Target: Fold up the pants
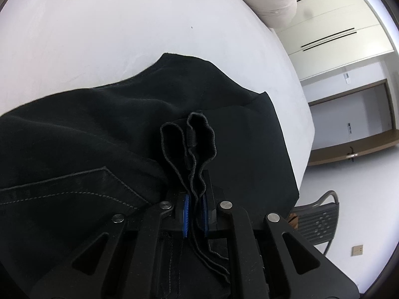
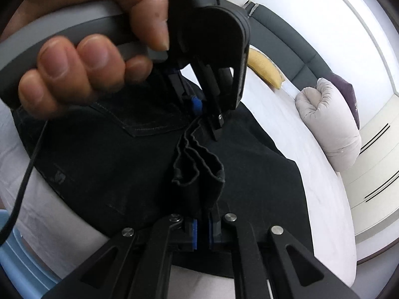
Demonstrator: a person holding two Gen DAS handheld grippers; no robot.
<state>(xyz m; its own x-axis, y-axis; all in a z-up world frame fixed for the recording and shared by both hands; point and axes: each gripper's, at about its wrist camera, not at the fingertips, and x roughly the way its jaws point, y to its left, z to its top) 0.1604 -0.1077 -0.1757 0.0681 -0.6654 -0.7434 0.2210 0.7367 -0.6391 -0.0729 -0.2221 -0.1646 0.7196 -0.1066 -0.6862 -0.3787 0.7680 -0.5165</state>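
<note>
Right now my left gripper [image 1: 195,214], at the bottom middle of the left wrist view, is clamped on a bunched edge of the black pants [image 1: 104,124], the blue pads squeezing several layers of hem that stand up in wavy loops just past the jaws. My right gripper [image 2: 202,233] sits low in the right wrist view and pinches the same ruffled edge from the other end, closed on cloth. Beyond it, in the upper middle of that frame, I see the left gripper from the front with a hand [image 2: 82,57] wrapped round its handle at upper left. The pants lie spread on the white bed [image 1: 124,25], a stitched back pocket [image 2: 139,119] showing at centre left. I judge the fold is partly made, with both ends of one edge held. To do this well I'd keep both grips tight, draw the edge taut between them so the layers stay stacked, then carry it evenly across. Farther off, a pale pillow [image 2: 329,122] rests at the right
</note>
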